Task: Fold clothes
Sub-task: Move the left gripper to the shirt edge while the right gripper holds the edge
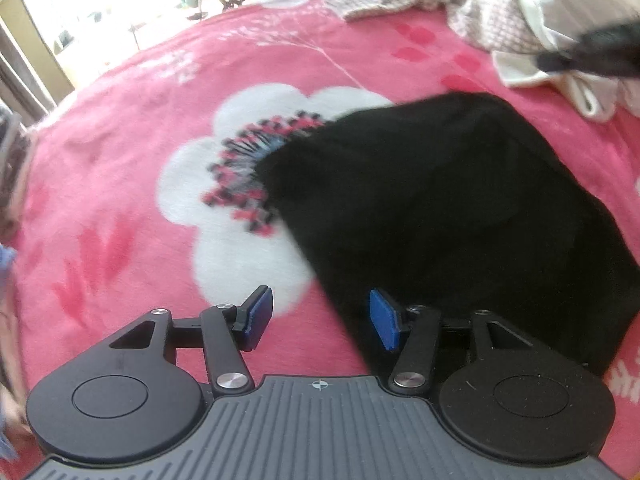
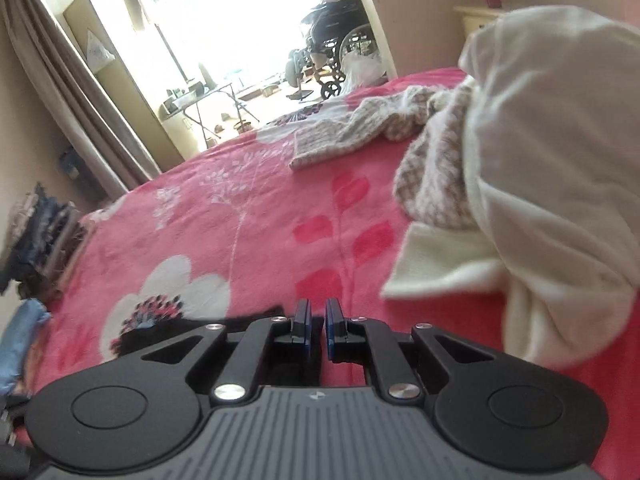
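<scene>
A black garment (image 1: 440,208) lies folded flat on the pink flowered blanket (image 1: 120,140). My left gripper (image 1: 320,318) hovers open just in front of its near left edge, with nothing between its blue pads (image 1: 258,318). In the right wrist view, only a strip of the black garment (image 2: 244,322) shows behind the gripper's left linkage. My right gripper (image 2: 317,328) is low over the blanket (image 2: 240,220), jaws almost closed with only a narrow gap and nothing held. A crumpled white garment (image 2: 552,184) lies just to its right.
A checked knit garment (image 2: 360,132) lies with the white garment (image 1: 560,8) in a loose pile at the far right of the bed. A stack of folded clothes (image 2: 40,240) sits at the bed's left edge. A blurred dark shape (image 1: 592,52) crosses the pile.
</scene>
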